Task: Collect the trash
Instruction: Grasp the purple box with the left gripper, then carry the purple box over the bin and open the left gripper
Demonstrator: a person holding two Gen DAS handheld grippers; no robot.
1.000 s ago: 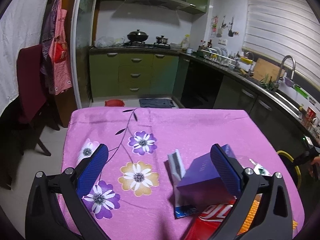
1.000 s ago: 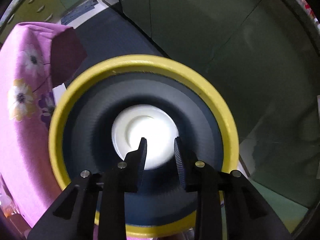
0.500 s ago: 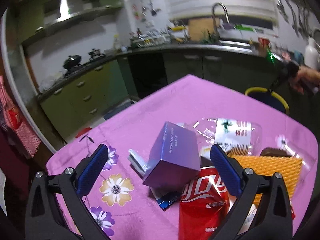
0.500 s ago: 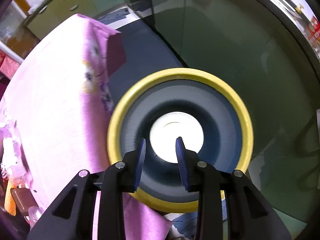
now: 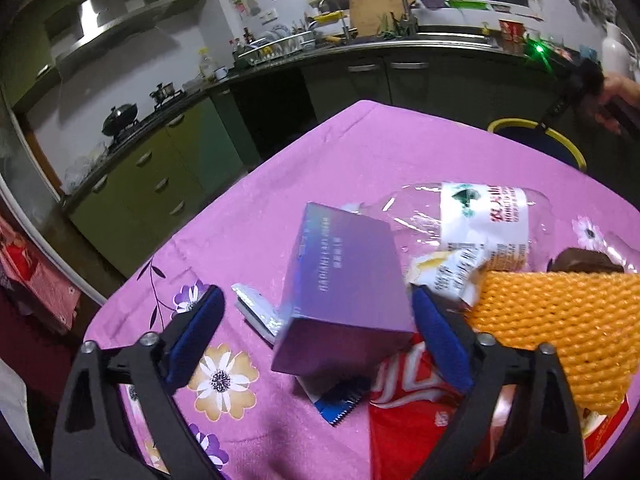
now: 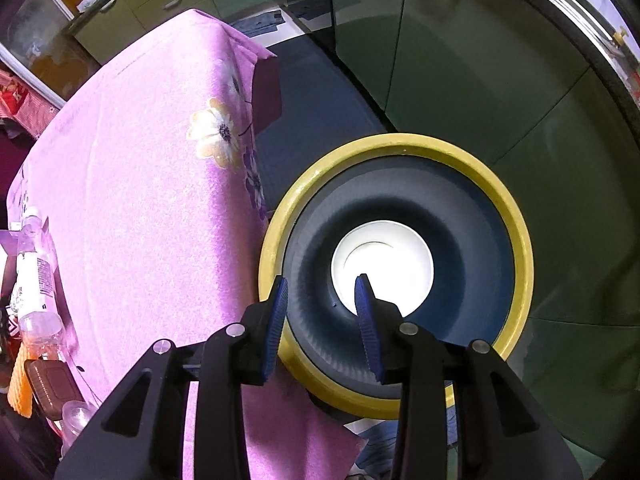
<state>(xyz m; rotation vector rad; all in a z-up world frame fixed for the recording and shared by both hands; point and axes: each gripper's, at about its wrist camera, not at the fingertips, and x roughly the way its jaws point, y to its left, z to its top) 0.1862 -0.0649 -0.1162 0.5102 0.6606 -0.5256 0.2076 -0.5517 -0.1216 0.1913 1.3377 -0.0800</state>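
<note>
Since a second ago the left gripper (image 5: pixel 316 340) has rolled and dropped in over the trash pile, and the right gripper (image 6: pixel 322 316) has pulled up off the bin, so more of the tablecloth shows beside it now.

Left view first: jaws wide apart, though they've just been closing a bit. The purple box (image 5: pixel 344 300) sits between the two blue pads, its right edge close to the right pad, and I can't see either pad pressing on it. Under it there's a red can (image 5: pixel 412 408), to the right a crushed clear bottle (image 5: pixel 480 216) and an orange knitted cloth (image 5: pixel 560 320), all on the pink floral tablecloth (image 5: pixel 320 168).

Right view: jaws partly apart and just been opening, nothing between them, hanging over the yellow-rimmed bin (image 6: pixel 516 232) on the floor beside the table.
</note>
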